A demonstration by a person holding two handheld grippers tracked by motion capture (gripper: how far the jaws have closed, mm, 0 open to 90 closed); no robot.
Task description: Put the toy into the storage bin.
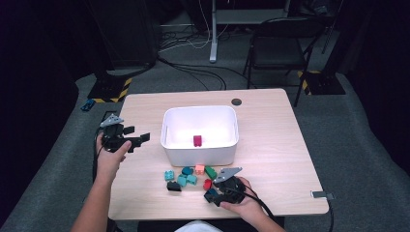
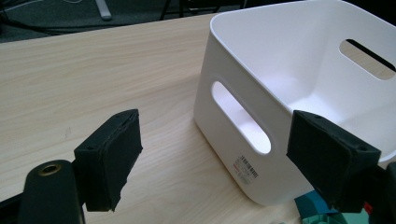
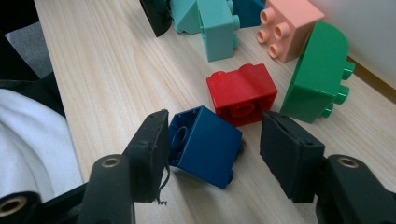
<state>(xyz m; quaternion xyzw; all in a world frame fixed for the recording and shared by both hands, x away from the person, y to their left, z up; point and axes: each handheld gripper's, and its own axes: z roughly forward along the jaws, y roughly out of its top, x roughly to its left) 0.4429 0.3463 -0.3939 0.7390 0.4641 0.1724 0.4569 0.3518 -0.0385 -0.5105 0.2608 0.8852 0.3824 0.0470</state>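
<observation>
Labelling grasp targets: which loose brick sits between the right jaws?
The dark blue brick, lying tipped, hollow underside showing; the red brick lies just beyond the jaws.

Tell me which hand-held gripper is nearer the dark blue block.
Right. The right hand-held gripper has its open jaws on either side of the dark blue block; the left hand-held gripper is open beside the white bin, across the table.

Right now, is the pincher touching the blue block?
Touching. In the right gripper view, the blue block lies between the right gripper's open jaws, its side against one jaw, with a gap to the other.
</observation>
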